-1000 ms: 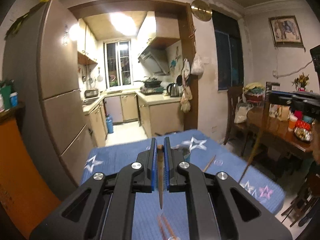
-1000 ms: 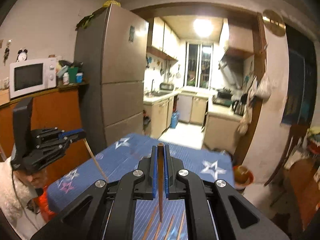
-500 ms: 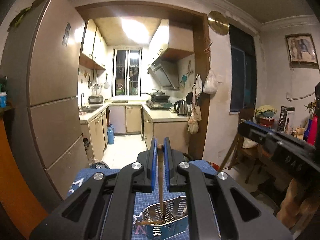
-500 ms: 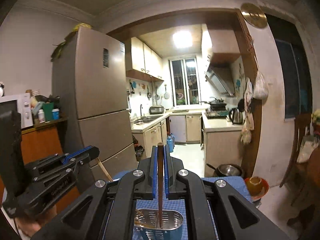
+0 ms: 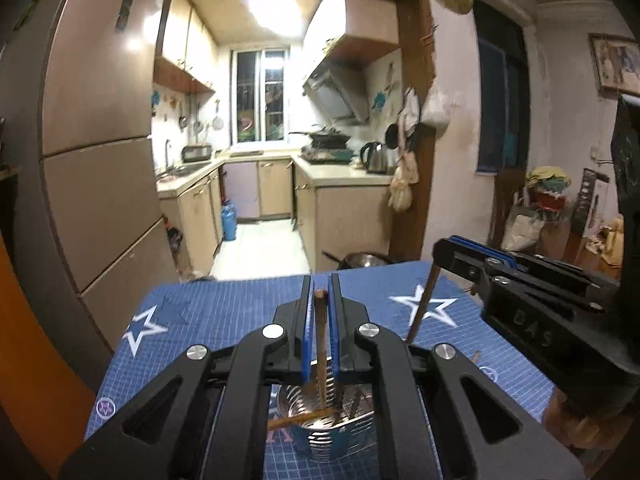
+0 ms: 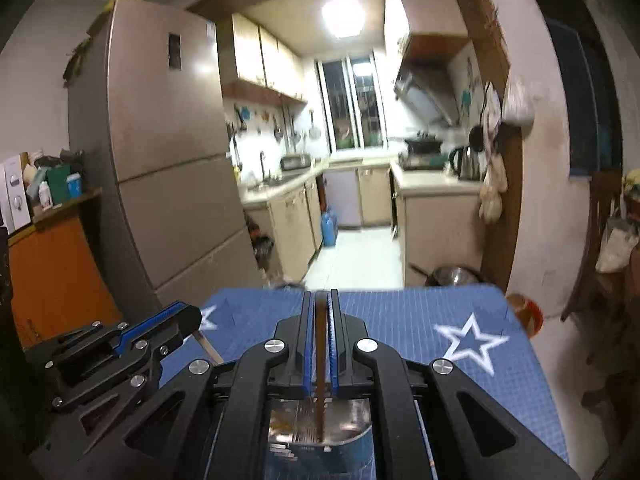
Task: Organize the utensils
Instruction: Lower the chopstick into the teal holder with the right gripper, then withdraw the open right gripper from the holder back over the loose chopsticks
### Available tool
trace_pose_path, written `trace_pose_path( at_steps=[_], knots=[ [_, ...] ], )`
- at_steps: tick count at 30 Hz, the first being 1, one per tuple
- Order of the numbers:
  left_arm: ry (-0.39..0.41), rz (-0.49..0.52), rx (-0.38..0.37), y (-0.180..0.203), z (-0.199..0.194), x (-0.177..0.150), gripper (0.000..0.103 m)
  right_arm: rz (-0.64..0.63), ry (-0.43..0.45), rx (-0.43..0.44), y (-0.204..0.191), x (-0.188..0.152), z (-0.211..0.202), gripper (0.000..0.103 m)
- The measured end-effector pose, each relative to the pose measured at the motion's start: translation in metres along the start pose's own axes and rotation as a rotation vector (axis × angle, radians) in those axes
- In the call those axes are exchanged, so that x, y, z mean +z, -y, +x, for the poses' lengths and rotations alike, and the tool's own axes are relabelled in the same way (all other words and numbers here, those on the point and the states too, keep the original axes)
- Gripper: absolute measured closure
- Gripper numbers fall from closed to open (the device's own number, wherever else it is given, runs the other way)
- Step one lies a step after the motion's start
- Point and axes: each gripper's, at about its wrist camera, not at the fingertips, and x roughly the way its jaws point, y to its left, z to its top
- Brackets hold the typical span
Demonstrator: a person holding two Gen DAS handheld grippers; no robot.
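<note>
Chopsticks, one pinched upright in each of my grippers: left gripper (image 5: 320, 304) and right gripper (image 6: 320, 308) both hang over the metal holder (image 5: 320, 420). Each chopstick's (image 5: 321, 344) lower end dips into it, on the blue star mat (image 5: 200, 320).

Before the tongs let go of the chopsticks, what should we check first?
1. Left tongs shut on a chopstick: ok.
2. Right tongs shut on the other chopstick: ok.
3. Left chopstick's tip over the metal holder: ok, it points down into the opening.
4. Right chopstick's tip over the holder: ok, though that view is blurred.
5. Nothing blocking the holder: not ok, one stick lies slanted across its rim.
6. Tips already touching the holder's bottom: cannot tell.
</note>
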Motion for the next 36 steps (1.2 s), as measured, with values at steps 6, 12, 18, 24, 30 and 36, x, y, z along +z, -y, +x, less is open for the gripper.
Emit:
trace_pose_path(
  at_steps=[6, 12, 18, 24, 30, 36],
  knots=[
    [0.037, -0.033, 0.004, -0.017, -0.023, 0.006, 0.097, -0.012, 0.029, -0.009, 0.008, 0.001, -0.035, 0.095],
    [0.218, -0.065, 0.032, -0.050, -0.118, 0.022, 0.097, -0.045, 0.031, 0.018, 0.025, -0.008, -0.129, 0.095],
    [0.378, -0.054, 0.076, -0.079, -0.231, 0.009, 0.097, -0.074, 0.096, 0.047, 0.038, -0.039, -0.250, 0.074],
    [0.419, 0.030, 0.152, -0.088, -0.318, -0.031, 0.060, -0.073, 0.170, 0.003, 0.054, -0.084, -0.348, 0.068],
    [0.347, 0.126, 0.121, -0.085, -0.344, -0.077, 0.060, -0.104, 0.126, -0.047, 0.059, -0.144, -0.377, 0.068],
    [0.229, 0.109, 0.120, -0.095, -0.302, -0.118, 0.061, -0.032, 0.001, 0.076, 0.046, -0.193, -0.348, 0.068]
  ],
)
